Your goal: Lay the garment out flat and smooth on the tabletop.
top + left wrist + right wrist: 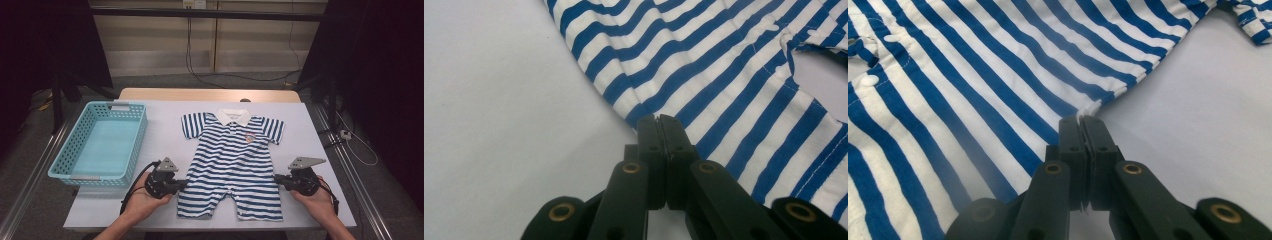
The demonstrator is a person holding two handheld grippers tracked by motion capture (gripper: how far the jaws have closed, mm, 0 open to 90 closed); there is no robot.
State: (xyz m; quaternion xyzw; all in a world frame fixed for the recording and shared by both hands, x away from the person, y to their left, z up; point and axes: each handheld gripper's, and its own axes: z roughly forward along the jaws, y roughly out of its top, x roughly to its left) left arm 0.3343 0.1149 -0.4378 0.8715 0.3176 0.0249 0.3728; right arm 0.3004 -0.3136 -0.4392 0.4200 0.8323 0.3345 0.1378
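A blue-and-white striped baby romper (230,165) with a white collar lies flat on the white table (165,135), its legs toward me. My left gripper (186,184) is at the romper's left side seam, near the hip. In the left gripper view its jaws (658,120) are pressed together on the edge of the striped cloth (724,75). My right gripper (276,178) is at the right side seam at the same height. In the right gripper view its jaws (1081,120) are shut, with a bit of the hem of the cloth (973,75) pinched between the tips.
A light blue plastic basket (75,175) with nothing in it stands on the table's left part, close to my left hand. A metal rail (350,165) runs along the table's right edge. Bare tabletop lies between basket and romper.
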